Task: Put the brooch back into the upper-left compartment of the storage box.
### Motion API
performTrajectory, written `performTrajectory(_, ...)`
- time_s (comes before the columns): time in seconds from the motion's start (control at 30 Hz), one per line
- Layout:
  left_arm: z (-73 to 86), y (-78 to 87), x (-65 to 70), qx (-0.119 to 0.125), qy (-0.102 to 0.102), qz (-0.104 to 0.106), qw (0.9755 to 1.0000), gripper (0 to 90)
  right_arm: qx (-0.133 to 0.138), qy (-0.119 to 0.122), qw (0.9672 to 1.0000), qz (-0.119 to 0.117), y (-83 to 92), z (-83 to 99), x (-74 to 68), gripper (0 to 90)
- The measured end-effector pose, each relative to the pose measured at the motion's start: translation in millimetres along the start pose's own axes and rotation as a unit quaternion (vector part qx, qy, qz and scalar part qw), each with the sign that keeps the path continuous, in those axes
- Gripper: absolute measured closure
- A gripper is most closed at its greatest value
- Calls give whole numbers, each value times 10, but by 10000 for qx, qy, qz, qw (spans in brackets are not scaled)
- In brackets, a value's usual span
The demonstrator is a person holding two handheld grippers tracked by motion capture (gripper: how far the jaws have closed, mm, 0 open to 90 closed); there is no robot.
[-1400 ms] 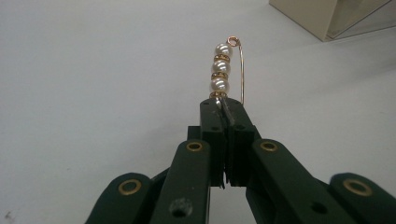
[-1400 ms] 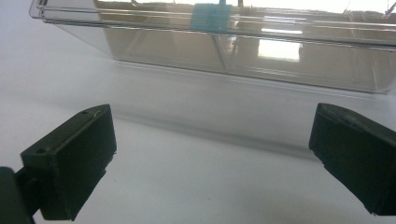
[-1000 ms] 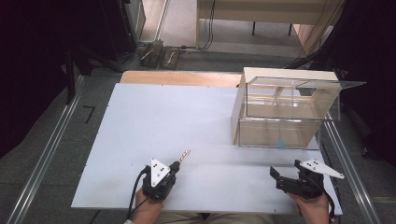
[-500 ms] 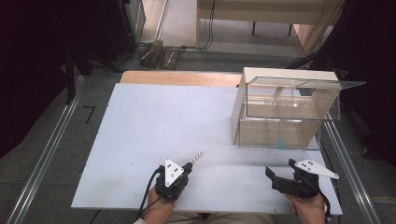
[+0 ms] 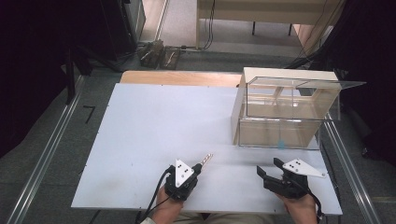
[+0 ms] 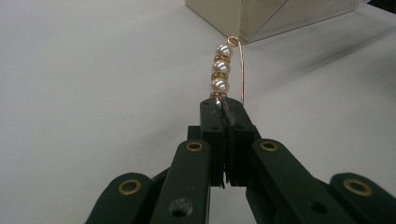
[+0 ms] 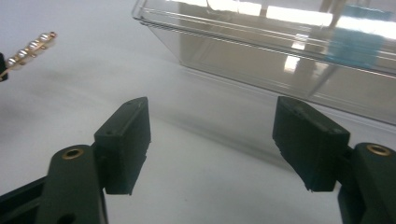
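While the left tongs (image 6: 223, 105) stay clamped on the pearl-and-gold-wire earring (image 6: 221, 70) | they've slid right along the white bench (image 5: 154, 126), nearer the clear acrylic box (image 5: 289, 112) | right tongs (image 7: 212, 140) apart, empty, probably handoff next

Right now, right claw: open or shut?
Open. The right claw has its jaws spread wide with bare table between them, holding nothing; the high view also shows them parted.
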State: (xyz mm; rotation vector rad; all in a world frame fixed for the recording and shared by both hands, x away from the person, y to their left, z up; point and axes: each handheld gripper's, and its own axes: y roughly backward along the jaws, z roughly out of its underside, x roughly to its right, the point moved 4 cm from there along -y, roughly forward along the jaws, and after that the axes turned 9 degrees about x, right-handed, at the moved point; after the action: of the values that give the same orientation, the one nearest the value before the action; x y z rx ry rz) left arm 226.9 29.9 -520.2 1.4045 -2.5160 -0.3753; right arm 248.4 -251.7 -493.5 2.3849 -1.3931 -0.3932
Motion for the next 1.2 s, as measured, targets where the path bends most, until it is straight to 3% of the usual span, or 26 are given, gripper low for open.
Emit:
performTrajectory(0.3, -6, -102, 126, 8, -28, 147, 9999, 873, -23, 162, 9996, -222, -99, -16, -172, 306)
performTrajectory(1.2, 21, -281, 348, 98, -143, 299, 9994, 872, -93, 53, 9968, -788, -345, -53, -465, 374)
